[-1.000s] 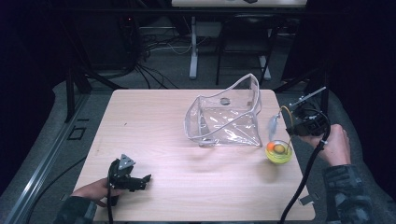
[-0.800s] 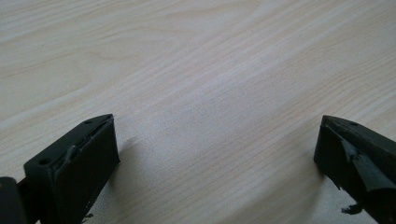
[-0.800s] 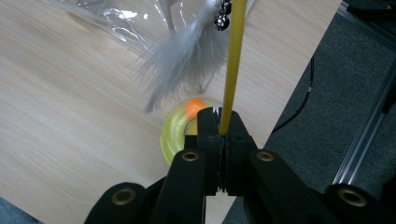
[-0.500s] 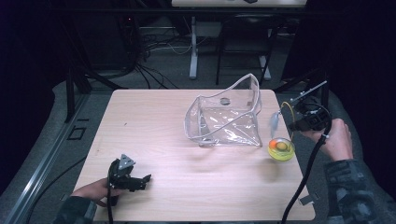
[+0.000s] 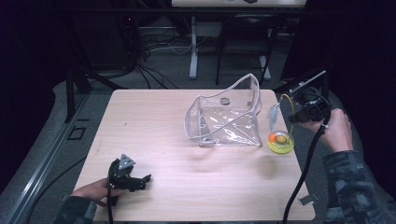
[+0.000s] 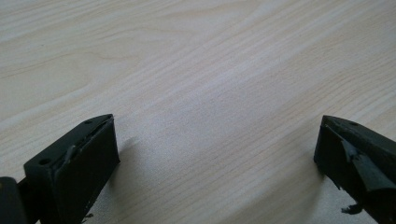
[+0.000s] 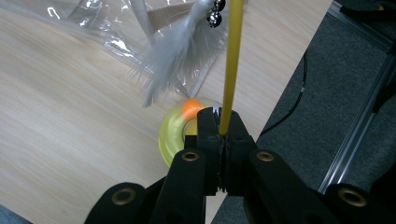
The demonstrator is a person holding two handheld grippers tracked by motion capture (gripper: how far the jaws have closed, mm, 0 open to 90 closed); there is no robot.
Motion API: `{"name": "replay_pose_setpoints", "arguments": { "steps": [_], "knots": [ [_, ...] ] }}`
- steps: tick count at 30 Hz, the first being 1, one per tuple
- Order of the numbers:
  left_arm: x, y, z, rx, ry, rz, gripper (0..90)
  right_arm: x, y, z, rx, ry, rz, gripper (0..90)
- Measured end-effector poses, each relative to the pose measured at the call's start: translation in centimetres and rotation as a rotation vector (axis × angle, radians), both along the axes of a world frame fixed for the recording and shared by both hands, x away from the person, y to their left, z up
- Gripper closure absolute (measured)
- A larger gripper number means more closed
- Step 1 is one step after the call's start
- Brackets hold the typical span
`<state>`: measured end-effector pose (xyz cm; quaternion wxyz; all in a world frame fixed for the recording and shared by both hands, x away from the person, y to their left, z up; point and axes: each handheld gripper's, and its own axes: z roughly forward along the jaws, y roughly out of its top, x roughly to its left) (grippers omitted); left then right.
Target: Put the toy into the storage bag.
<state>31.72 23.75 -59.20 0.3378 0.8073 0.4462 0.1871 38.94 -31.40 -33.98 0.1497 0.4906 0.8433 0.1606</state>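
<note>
1. My right claw is pinching the yellow wand near its lower end, jaws pressed tight on it, so the thin rod cannot swing or slip as I carry it.
2. I hold it off the counter's right edge, above the yellow ring toy, which sits near that edge just right of the clear bag.
3. The wand rises from the jaws with its white feather and small bells hanging at the far end, towards the bag. I judge that gripping low lets the feather end lead into the bag's mouth.
4. The bag stands open at the counter's middle, towards the far edge, its mouth gaping upward, which suits dropping things in from above.
5. My left claw rests on the counter by the near left corner, jaws spread wide with nothing between them, parked well away from the bag so it stays out of the right hand's path.
</note>
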Motion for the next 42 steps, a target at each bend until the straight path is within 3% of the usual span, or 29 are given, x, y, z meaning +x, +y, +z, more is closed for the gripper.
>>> {"name": "replay_pose_setpoints", "arguments": {
  "steps": [19,42],
  "knots": [
    [0.0,0.1,0.1,0.004,0.009,-0.01,0.0,1.7,-0.3,3.0,-0.011,-0.015,-0.011,88.7],
    [0.0,0.0,0.1,0.001,0.01,-0.007,0.0,4.0,-0.3,5.4,-0.024,-0.009,-0.023,88.7]
  ]
}}
